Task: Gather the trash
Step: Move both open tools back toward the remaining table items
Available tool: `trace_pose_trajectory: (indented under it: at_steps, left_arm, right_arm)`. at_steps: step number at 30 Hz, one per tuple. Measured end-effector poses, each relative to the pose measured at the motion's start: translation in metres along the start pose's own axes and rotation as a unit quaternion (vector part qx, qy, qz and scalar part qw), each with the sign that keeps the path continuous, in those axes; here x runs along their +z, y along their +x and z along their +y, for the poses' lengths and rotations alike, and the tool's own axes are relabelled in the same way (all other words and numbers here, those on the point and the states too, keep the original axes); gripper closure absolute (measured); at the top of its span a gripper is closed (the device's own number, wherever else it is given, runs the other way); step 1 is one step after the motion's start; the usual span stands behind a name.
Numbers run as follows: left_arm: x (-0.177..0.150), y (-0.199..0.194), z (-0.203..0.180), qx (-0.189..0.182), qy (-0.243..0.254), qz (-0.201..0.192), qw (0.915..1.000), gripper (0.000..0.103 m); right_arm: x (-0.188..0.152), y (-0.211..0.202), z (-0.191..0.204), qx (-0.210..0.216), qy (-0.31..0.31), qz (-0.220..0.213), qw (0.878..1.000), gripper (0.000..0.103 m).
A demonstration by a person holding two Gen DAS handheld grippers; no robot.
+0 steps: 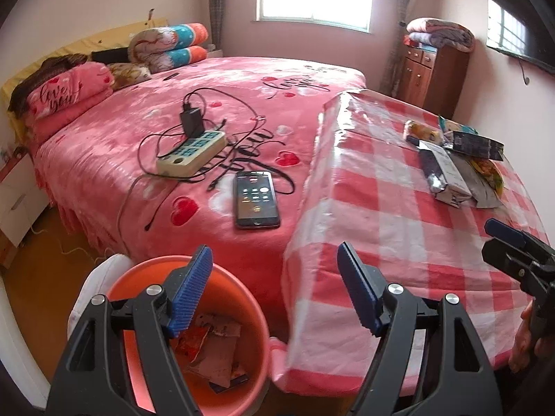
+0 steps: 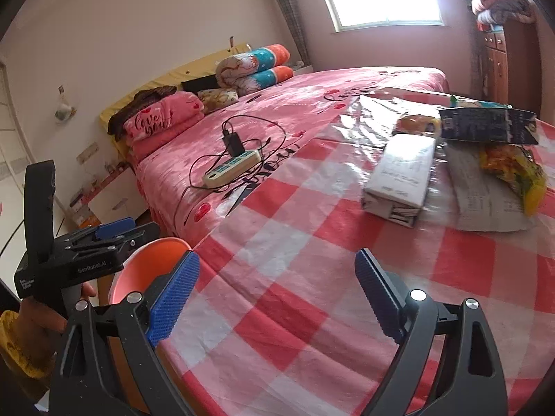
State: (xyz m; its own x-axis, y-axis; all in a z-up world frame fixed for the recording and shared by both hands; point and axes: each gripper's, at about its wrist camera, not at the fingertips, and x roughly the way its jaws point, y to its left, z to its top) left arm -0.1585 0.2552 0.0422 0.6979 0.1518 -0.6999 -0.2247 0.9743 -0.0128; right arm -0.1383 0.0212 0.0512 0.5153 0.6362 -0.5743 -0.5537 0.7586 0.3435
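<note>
Both grippers are black plastic frames with triangular cut-outs, silver screw heads at the joints and ribbed blue pads (image 1: 189,298) on the fingers. The left gripper (image 2: 104,235) carries white lettering on its side. A yellow patterned sleeve (image 2: 17,346) sits just below that lettering.

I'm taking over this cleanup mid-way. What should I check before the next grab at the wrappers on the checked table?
1. Left gripper empty, jaws open: ok.
2. Right gripper empty, jaws open: ok.
3. Orange bin within reach beside the table, already holding trash: ok.
4. Wrappers still piled on the checked table: ok.
5. White box is trash: cannot tell.
6. Phone clear of the pile: ok.
</note>
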Motion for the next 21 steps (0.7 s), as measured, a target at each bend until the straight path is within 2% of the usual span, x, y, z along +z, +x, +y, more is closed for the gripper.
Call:
trace_pose_trajectory:
  at_steps: [8,18,21]
  left_arm:
    - [0.009,0.004,-0.037,-0.002,0.041,0.006,0.9991,0.028]
    - [0.028,0.009,-0.086,-0.034,0.066,0.012,0.9971,0.028]
    - [0.037,0.013,-0.101,-0.048,0.069,0.014,0.9964,0.028]
  right_arm:
    - [0.005,-0.019,-0.033,-0.012,0.033,-0.023,0.999,0.013]
    - [0.011,-0.044,-0.079,-0.031,0.073,-0.049,0.996,0.013]
    - [0.011,-0.051,-0.096,-0.049,0.085,-0.054,0.994,0.013]
